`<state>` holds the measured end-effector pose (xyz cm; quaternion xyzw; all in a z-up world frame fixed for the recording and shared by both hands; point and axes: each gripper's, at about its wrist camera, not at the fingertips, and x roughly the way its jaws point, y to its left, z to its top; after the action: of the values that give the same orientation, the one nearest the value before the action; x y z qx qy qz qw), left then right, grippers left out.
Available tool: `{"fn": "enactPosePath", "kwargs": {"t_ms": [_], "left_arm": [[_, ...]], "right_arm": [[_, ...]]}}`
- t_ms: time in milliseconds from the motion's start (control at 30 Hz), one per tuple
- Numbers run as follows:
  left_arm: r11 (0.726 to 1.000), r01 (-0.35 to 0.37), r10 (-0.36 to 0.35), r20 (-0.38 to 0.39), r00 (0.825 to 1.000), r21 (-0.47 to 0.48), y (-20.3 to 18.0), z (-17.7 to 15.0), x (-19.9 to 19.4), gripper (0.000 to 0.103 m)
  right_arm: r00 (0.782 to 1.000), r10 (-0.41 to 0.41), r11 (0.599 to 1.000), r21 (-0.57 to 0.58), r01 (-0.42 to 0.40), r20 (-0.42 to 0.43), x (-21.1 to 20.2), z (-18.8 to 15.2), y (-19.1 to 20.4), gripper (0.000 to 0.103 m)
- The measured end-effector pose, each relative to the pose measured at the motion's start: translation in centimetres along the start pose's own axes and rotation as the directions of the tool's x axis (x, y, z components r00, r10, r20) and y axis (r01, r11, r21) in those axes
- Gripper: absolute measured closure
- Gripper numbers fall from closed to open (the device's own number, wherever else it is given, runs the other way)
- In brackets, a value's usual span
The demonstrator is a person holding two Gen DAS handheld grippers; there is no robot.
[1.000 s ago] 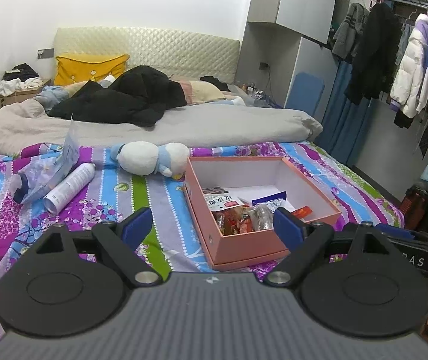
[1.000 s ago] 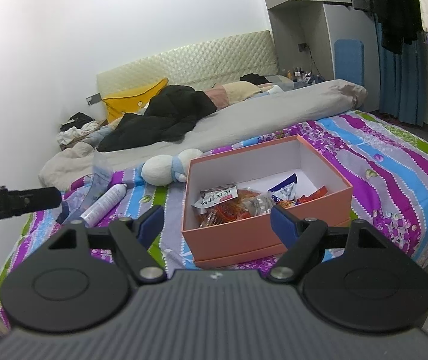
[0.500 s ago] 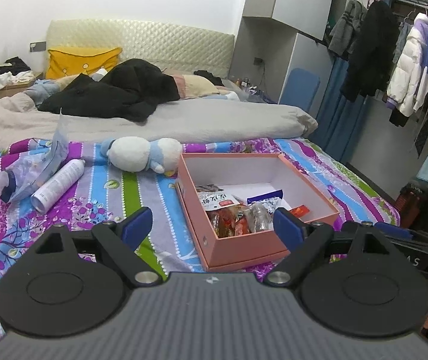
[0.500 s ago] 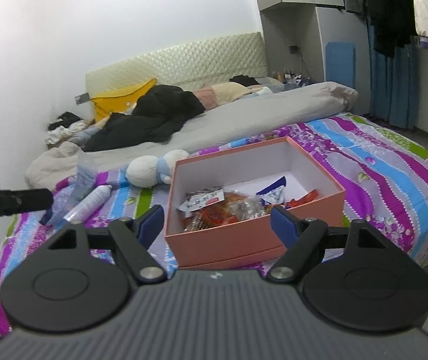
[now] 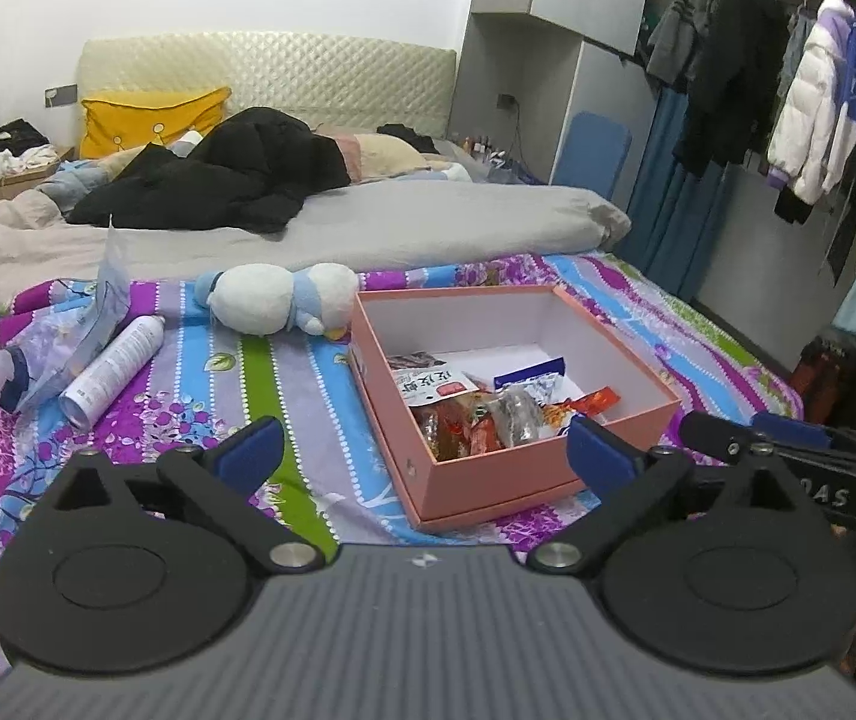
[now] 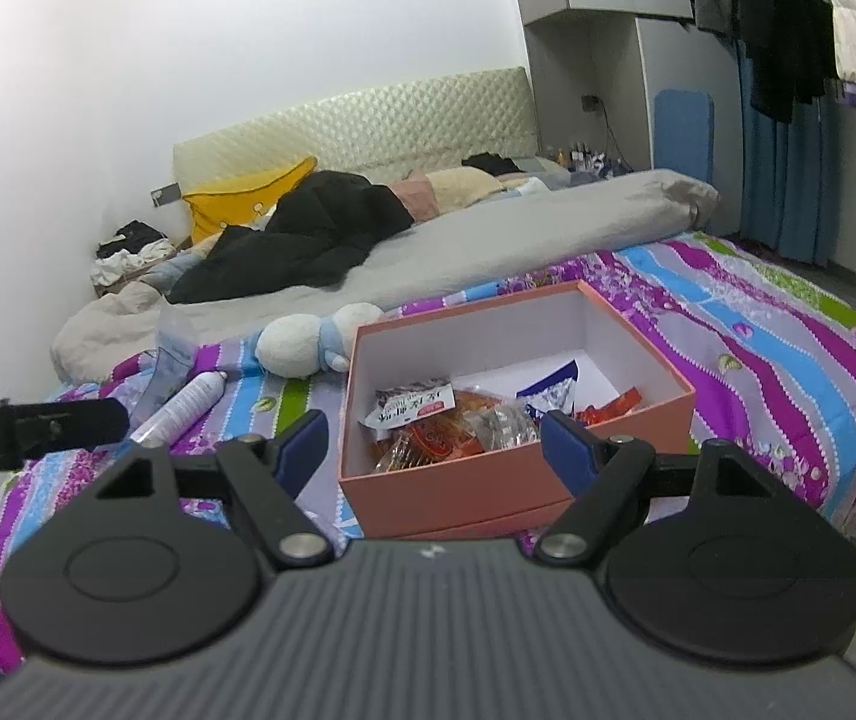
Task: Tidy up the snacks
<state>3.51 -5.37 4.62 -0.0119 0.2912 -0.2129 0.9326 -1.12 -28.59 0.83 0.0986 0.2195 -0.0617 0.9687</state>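
Left wrist view: left gripper (image 5: 425,453) hung empty, jaws just widened, before the pink box (image 5: 547,474) of snacks (image 5: 475,408) on the striped bedspread (image 5: 248,384).

Right wrist view: right gripper (image 6: 433,441) likewise empty, jaws just spread further, box (image 6: 457,492) straight ahead; spray can (image 6: 188,405) lay left.

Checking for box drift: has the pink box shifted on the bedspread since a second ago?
No. The pink box sits the same way beside the plush toy.
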Motion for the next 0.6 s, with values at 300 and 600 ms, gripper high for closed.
{"fn": "enactPosePath", "kwargs": {"t_ms": [300,600], "left_arm": [[1.000,-0.002,0.002,-0.014,1.000,-0.008,-0.03,0.45,0.77,0.000],[1.000,-0.019,0.019,-0.005,1.000,-0.009,0.32,0.51,0.79,0.000]], "right_arm": [[0.998,-0.043,0.999,-0.007,0.043,0.040,-0.13,0.18,-0.20,0.000],[0.999,-0.037,0.999,0.000,0.037,0.036,-0.23,0.01,-0.32,0.000]]}}
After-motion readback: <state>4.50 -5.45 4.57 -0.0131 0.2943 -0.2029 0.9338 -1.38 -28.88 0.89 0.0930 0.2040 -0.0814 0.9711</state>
